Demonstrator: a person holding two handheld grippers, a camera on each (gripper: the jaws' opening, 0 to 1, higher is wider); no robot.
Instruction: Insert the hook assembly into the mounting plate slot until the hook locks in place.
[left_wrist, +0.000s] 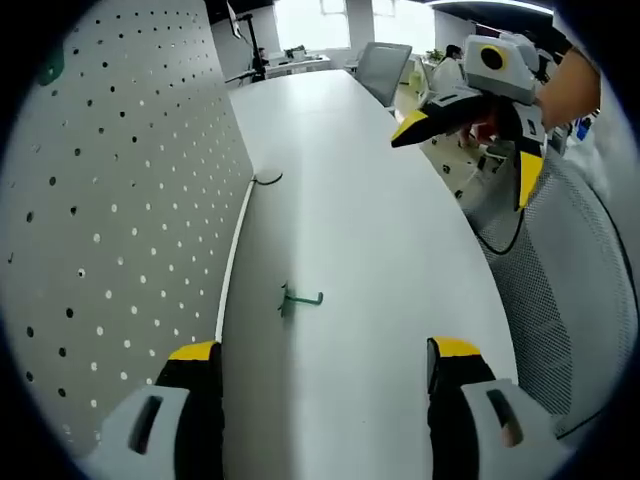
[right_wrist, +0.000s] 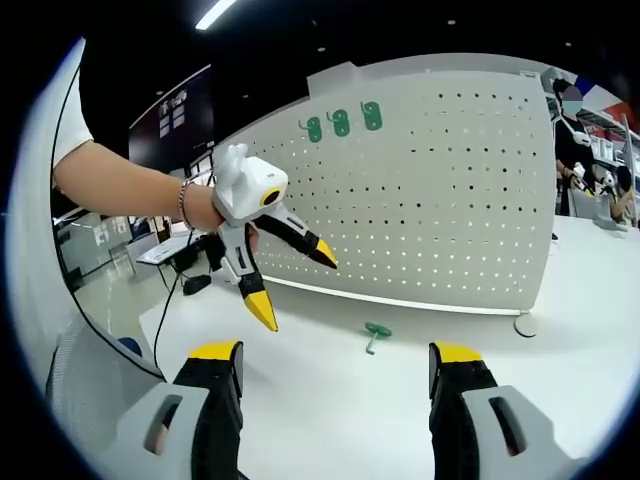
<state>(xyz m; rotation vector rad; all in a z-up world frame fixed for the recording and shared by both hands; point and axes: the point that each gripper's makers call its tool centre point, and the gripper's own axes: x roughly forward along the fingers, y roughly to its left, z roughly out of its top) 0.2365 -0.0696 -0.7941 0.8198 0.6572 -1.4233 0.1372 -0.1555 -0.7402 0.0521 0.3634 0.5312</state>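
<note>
Bright, even ceiling light floods the white table (left_wrist: 350, 200), with window glare beyond its far end; fisheye curvature bends the pegboard (right_wrist: 450, 190); shadows stay faint.

White table (left_wrist: 400, 330) carries a green hook (left_wrist: 297, 299) lying flat and an upright white pegboard (right_wrist: 440, 200).

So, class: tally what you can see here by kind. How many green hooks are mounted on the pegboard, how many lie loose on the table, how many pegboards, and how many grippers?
Green hooks mounted on the pegboard: 3
Green hook loose on the table: 1
Pegboards: 1
Grippers: 2, left gripper, right gripper
Total: 7
</note>
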